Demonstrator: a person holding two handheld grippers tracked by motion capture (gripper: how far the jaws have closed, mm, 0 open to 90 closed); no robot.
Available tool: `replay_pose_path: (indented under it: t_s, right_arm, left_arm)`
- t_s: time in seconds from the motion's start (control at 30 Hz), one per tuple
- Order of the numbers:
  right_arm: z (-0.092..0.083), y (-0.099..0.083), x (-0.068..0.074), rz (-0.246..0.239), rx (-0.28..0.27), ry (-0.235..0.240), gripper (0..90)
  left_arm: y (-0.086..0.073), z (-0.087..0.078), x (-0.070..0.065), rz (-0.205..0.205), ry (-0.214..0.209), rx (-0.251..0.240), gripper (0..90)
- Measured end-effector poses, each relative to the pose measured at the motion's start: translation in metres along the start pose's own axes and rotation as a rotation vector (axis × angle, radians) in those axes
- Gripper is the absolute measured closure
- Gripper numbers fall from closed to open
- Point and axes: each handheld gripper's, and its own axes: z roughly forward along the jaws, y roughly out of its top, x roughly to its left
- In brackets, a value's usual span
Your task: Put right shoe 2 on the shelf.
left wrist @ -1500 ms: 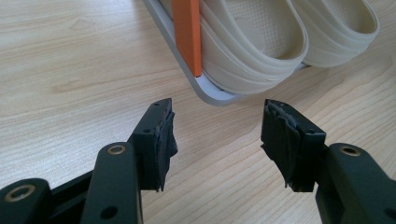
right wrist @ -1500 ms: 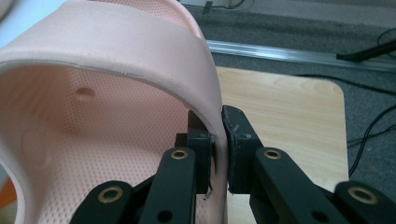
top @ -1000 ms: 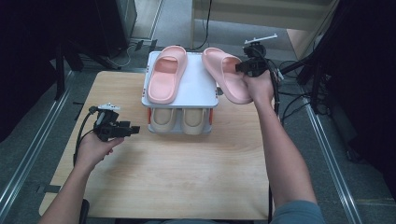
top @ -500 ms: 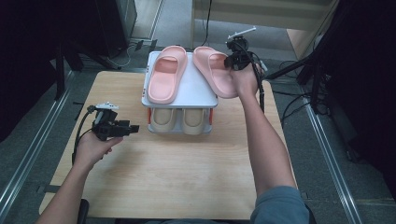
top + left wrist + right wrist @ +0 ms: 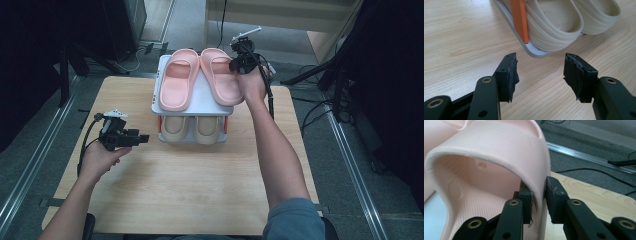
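Note:
Two pink slippers lie side by side on the top shelf of a small grey rack [image 5: 200, 103]. My right gripper [image 5: 239, 62] is at the far right of that shelf, at the right pink slipper [image 5: 220, 75]. In the right gripper view my right gripper [image 5: 539, 195] has the side wall of this slipper's strap [image 5: 494, 150] between its jaws. The jaws have just been opening, and the pads still touch the wall on both sides. My left gripper [image 5: 142, 138] hovers open and empty over the table, left of the rack. A beige pair [image 5: 192, 127] fills the lower shelf.
In the left gripper view my left gripper [image 5: 540, 75] faces the rack's lower tray [image 5: 534, 51], an orange post [image 5: 520, 20] and the beige slippers [image 5: 554, 27]. The wooden table [image 5: 200, 190] has metal rails on both sides; cables lie on the floor behind.
My right hand carried the right pink slipper leftward from the rack's right edge, where it hung tilted, and it now lies flat beside the other one. The left hand stayed put.

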Motion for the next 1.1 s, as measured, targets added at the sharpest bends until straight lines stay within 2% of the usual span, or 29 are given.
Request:
replay_pose_path:
  t_s: [0.27, 0.47, 0.67, 0.77, 1.1]
  right_arm:
    - [-0.007, -0.004, 0.008, -0.020, -0.014, 0.060, 71.8]
    - [-0.009, -0.017, 0.012, 0.002, -0.047, 0.121, 69.5]
    - [-0.013, -0.021, 0.017, -0.009, -0.066, 0.152, 67.2]
    - [-0.013, -0.023, 0.018, -0.016, -0.077, 0.152, 67.3]
    - [-0.012, -0.026, 0.013, -0.005, -0.093, 0.186, 65.5]
  left_arm:
    - [0.000, 0.000, 0.001, -0.002, 0.006, 0.002, 44.7]
    - [0.000, 0.001, 0.000, 0.007, 0.008, 0.011, 44.7]
    - [0.000, 0.002, 0.000, 0.007, 0.006, 0.012, 44.8]
    - [0.000, 0.003, 0.000, 0.006, 0.006, 0.014, 44.7]
    - [0.001, 0.003, -0.001, 0.010, 0.003, 0.015, 44.7]
